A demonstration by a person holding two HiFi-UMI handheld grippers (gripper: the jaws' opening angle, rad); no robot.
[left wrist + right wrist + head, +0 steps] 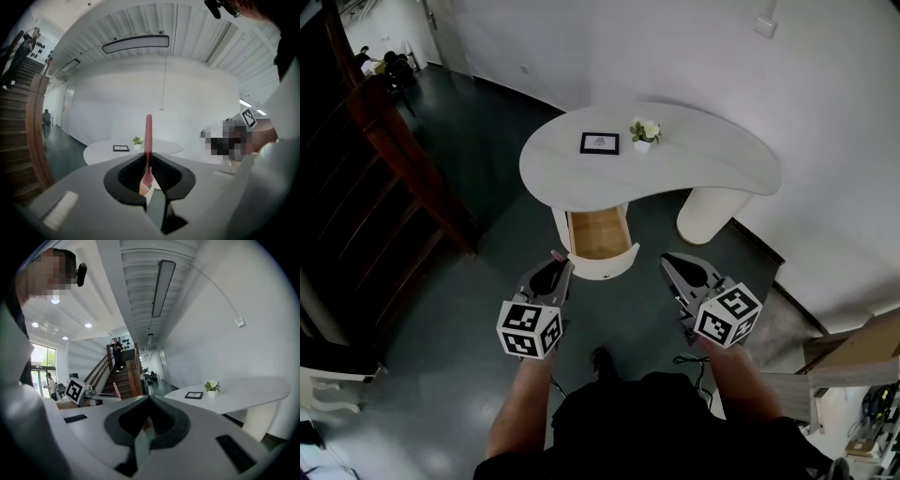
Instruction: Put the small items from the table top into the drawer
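1. Farthest left in the head view, a dark wooden staircase (pixel 366 159) rises beside the grey floor (pixel 441 309).
2. Next comes the left hand-held gripper (pixel 553 267), held low in front of the bench (pixel 712 169). Its jaws are clenched on a slim pink stick (pixel 555 254). In the left gripper view the stick stands upright out of the closed jaws. In the head view its tip shows just left of the drawer's front.
3. In the middle, the drawer (pixel 600 236) is pulled out from under the bench's front edge, and its light wooden inside faces up.
4. Above it, on the white bench top, a black picture frame (pixel 599 142) lies flat. A small potted plant (pixel 644 133) with pale flowers stands just to its right, near it but not touching.
5. To the right of the drawer, the right hand-held gripper (pixel 672 261) points toward the bench. Its jaws are pressed together with nothing between them.
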